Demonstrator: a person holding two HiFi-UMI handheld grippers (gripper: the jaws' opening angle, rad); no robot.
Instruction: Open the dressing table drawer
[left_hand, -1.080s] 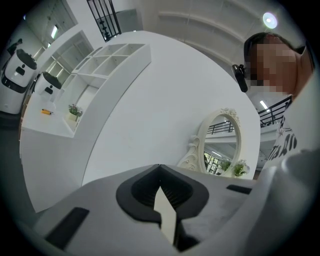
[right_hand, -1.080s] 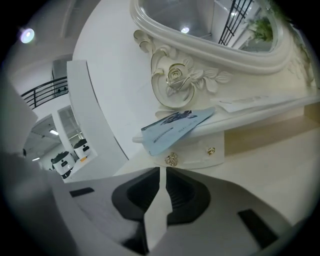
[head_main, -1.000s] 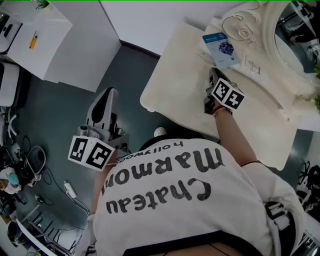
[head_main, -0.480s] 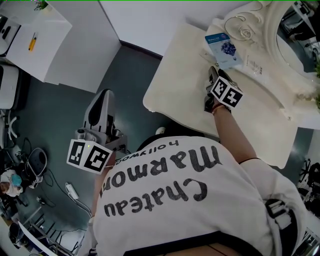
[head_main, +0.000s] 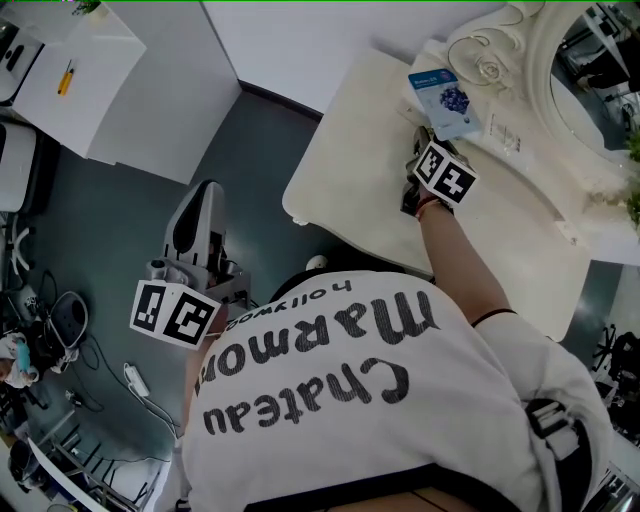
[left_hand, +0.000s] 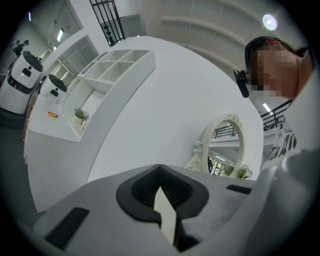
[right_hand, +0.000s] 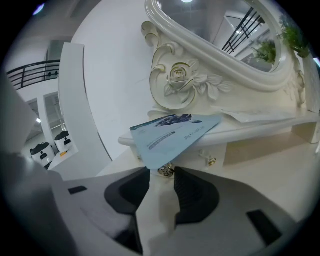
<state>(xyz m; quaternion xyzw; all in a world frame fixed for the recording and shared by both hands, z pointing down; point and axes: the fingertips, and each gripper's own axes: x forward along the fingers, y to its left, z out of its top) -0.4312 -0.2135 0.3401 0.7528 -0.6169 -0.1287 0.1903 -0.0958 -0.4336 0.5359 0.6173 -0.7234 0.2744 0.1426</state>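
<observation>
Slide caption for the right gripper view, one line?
Open right gripper lined up on the drawer knob beneath an overhanging blue packet.

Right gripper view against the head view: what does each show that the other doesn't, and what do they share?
Only the right gripper view: a small drawer knob just beyond the open right gripper. Only the head view: the left gripper, held off the table over the floor, and the person's shirt. Both: the blue packet and the carved mirror frame.

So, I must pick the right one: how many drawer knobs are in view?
2. One knob sits at the tips of the open right gripper, under the packet; the other is further right. More may hide behind the packet.
</observation>
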